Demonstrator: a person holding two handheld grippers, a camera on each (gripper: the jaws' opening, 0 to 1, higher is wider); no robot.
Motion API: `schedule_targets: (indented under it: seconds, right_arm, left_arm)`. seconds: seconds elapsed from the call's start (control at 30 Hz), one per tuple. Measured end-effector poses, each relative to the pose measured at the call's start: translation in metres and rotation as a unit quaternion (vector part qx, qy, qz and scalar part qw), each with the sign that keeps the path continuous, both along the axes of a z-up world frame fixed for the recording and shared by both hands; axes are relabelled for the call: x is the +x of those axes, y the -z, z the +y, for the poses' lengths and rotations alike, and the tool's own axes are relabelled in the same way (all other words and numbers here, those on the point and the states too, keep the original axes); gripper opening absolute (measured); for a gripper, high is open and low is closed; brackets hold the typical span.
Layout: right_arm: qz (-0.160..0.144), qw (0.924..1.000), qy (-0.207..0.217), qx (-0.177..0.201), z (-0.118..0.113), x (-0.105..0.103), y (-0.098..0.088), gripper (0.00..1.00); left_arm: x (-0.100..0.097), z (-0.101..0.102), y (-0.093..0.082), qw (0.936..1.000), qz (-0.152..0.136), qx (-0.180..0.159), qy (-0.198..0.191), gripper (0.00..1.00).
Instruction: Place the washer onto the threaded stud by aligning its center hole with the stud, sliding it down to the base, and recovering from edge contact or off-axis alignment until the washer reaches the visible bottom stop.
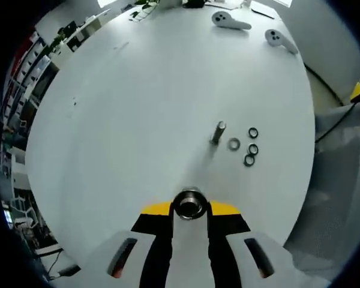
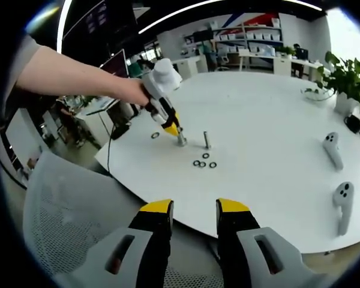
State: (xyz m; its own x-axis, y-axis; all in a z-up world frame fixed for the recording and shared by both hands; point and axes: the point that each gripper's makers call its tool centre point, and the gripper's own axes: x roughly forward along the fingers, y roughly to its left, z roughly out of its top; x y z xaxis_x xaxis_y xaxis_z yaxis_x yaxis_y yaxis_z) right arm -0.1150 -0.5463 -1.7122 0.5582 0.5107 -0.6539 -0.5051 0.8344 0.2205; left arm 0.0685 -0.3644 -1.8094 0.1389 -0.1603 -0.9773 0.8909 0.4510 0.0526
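Washer placement is not yet showing as done — the threaded stud (image 1: pixel 218 132) is standing upright on the white table (image 1: pixel 138 108) with nothing visibly seated at its base, though the base is small in both views and I cannot rule out a thin ring there.

Nearest in the left gripper view, the left gripper (image 1: pixel 190 211) is closing its yellow-tipped jaws on a short metal cylinder (image 1: pixel 189 203) with an open bore, held end-on toward the camera; whether this is a sleeve, a nut or a second stud I cannot tell; it is sitting low over the table, well short of the stud.

Beyond it, just beside the stud, one silver washer (image 1: pixel 234 144) is lying flat, and three dark rings (image 1: pixel 252 146) are lying in a loose cluster next to it — all untouched; another ring (image 2: pixel 155 135) is lying apart, near the table's edge, in the right gripper view.

The right gripper (image 2: pixel 194 210) is hanging back off the table edge, jaws parted and empty, above a mesh chair (image 2: pixel 66 216); two white controllers (image 2: pixel 336 174) are lying far off.

Judgement: picking, aligning and sliding down are all remaining.
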Motion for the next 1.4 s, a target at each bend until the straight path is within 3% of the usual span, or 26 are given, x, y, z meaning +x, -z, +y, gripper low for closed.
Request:
schedule_targets:
  seconds: [0.23, 0.83, 0.97, 1.2, 1.4]
  right_arm:
    - [-0.001, 1.0000, 0.003, -0.001, -0.002, 0.001, 0.000, 0.31]
    - [0.001, 1.0000, 0.007, -0.001, -0.003, 0.001, 0.001, 0.30]
    - [0.002, 1.0000, 0.008, -0.002, -0.003, 0.001, 0.001, 0.30]
    - [0.003, 0.9999, 0.010, -0.004, -0.004, 0.001, 0.001, 0.30]
    - [0.005, 1.0000, 0.006, -0.005, -0.003, 0.000, 0.002, 0.30]
  left_arm:
    - [0.000, 0.002, 0.021, 0.9997, 0.011, 0.006, -0.021, 0.19]
    - [-0.016, 0.000, 0.022, 0.9996, 0.017, 0.017, -0.018, 0.23]
    - [-0.019, -0.001, 0.022, 0.9983, 0.020, -0.014, -0.053, 0.31]
    - [-0.022, 0.030, 0.019, 0.9978, 0.019, -0.003, -0.063, 0.31]
    - [-0.026, 0.072, 0.018, 0.9924, 0.013, 0.002, -0.122, 0.31]
